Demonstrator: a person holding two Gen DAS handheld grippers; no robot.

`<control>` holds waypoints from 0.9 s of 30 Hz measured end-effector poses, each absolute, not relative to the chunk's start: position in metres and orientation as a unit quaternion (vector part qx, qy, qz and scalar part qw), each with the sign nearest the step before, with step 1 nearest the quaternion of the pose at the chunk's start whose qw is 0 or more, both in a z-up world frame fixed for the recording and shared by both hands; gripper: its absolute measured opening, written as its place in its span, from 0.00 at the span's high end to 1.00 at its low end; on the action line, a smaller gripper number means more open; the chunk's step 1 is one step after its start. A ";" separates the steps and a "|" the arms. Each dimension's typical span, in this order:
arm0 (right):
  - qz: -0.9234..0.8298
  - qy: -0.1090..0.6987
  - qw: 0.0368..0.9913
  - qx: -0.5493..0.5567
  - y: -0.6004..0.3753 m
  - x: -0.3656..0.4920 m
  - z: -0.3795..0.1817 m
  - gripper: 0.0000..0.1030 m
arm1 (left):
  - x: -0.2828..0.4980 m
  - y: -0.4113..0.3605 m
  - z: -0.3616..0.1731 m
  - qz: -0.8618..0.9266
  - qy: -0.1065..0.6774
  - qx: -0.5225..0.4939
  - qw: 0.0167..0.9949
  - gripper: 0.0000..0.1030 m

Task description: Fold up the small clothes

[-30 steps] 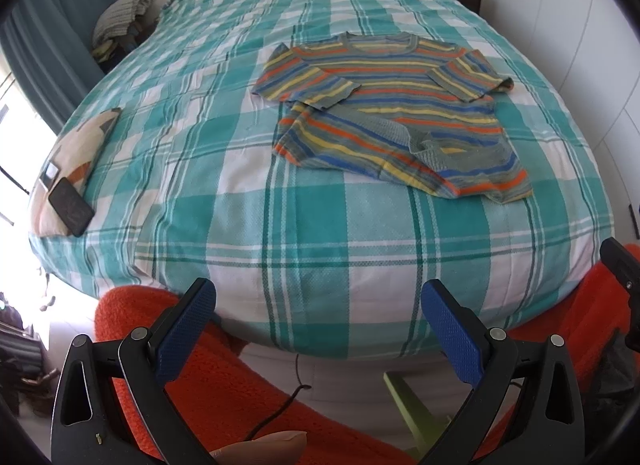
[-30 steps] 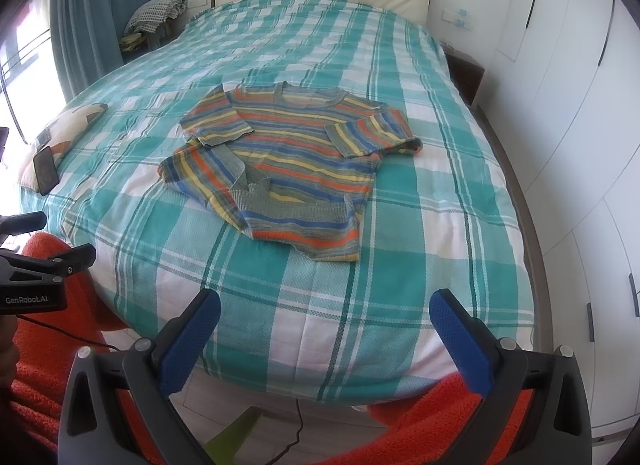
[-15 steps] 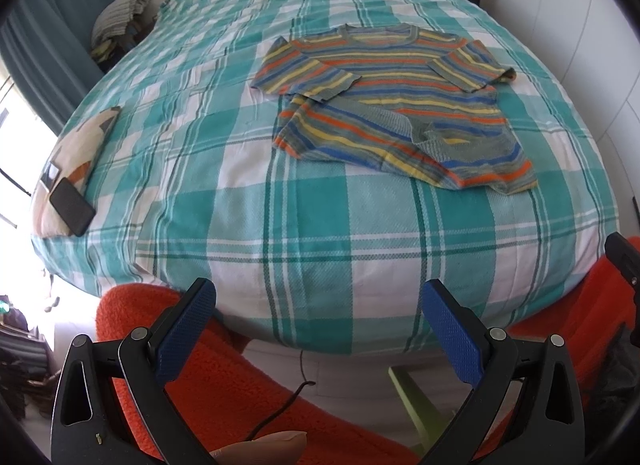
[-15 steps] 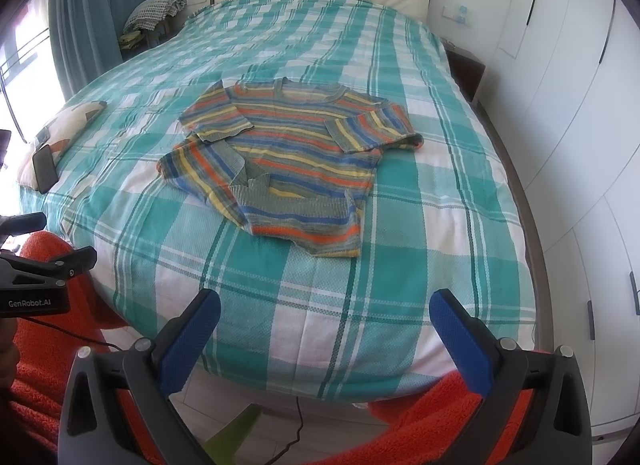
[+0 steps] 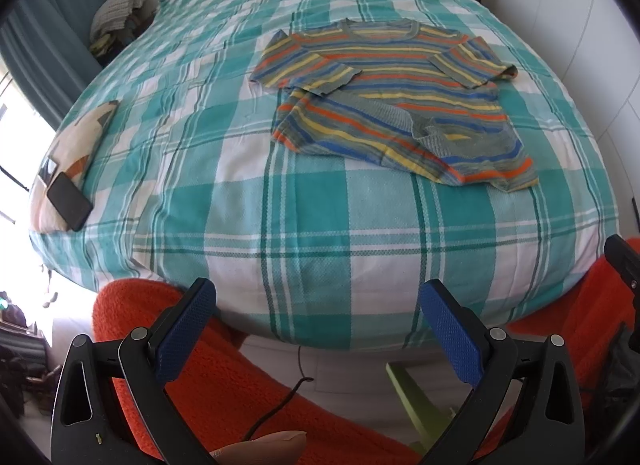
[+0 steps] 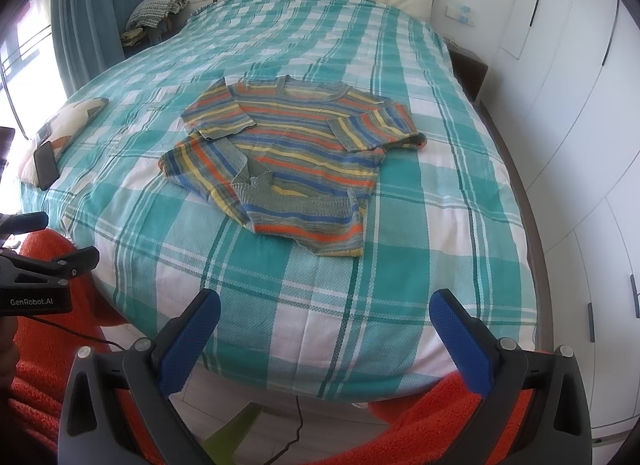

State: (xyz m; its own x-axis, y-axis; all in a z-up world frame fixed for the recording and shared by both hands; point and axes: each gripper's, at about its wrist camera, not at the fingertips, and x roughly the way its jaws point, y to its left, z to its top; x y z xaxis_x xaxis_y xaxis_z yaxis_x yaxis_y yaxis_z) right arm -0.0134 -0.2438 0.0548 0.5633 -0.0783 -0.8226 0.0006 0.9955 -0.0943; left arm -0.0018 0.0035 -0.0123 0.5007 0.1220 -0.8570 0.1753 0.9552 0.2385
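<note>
A small striped knit shirt (image 5: 392, 93) lies on the teal checked bed (image 5: 304, 209), both sleeves folded in and its lower left corner turned over. It also shows in the right wrist view (image 6: 296, 157). My left gripper (image 5: 318, 305) is open and empty, below the bed's near edge, well short of the shirt. My right gripper (image 6: 326, 315) is open and empty over the bed's near edge, also short of the shirt. The left gripper shows from the side at the left of the right wrist view (image 6: 44, 261).
A cushion (image 5: 76, 153) with a black phone (image 5: 69, 201) on it lies at the bed's left edge. Orange fleece (image 5: 224, 385) and a green stool leg (image 5: 416, 397) are below the bed. White wardrobe doors (image 6: 580, 125) stand on the right. A cable (image 5: 280, 405) trails on the floor.
Both grippers have moved slightly forward toward the bed; the shirt appears a bit lower and nearer in both views. Both stay open.
</note>
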 end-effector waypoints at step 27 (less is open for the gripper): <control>-0.003 0.482 0.875 -0.052 -0.234 -0.006 0.052 0.00 | 0.004 0.004 -0.013 -0.033 0.505 0.113 0.855 0.00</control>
State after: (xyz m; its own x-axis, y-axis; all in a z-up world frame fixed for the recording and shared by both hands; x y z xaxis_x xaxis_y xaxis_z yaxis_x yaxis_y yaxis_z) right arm -0.0055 -0.2339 0.0522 0.5361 -0.0551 -0.8424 -0.0450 0.9946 -0.0937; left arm 0.0037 0.0039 -0.0132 0.4869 0.0584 -0.8715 0.1710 0.9721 0.1607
